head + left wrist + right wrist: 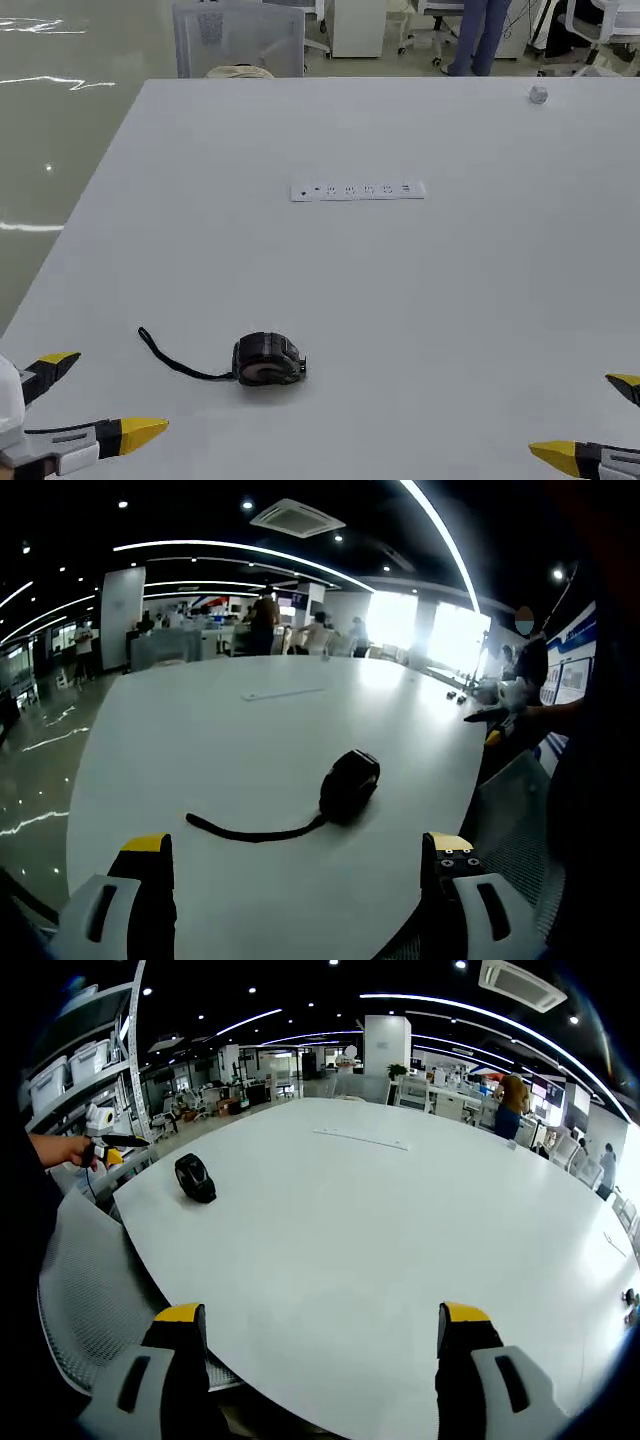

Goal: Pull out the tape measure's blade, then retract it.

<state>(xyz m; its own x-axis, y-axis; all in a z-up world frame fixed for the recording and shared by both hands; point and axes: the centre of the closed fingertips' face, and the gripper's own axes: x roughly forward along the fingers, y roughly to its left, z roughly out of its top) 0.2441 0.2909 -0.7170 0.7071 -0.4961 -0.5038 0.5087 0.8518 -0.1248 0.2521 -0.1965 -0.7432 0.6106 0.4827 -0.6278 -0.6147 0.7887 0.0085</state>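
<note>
A black tape measure (267, 360) lies on the white table (400, 280), its black wrist strap (170, 360) trailing to the left. Its blade is inside the case. My left gripper (105, 400) hovers open at the table's near left corner, a short way left of and below the tape measure (348, 783), with nothing between its yellow-tipped fingers. My right gripper (600, 420) is open at the near right edge, far from the tape measure (195, 1177). The left gripper view (296, 855) and the right gripper view (320, 1325) both have wide gaps between the jaws.
A white power strip (358, 190) lies flat at the table's middle. A small white object (538, 95) sits at the far right. Office chairs and a person's legs (480, 35) stand beyond the far edge. A mesh chair back (85, 1290) is near the table's front.
</note>
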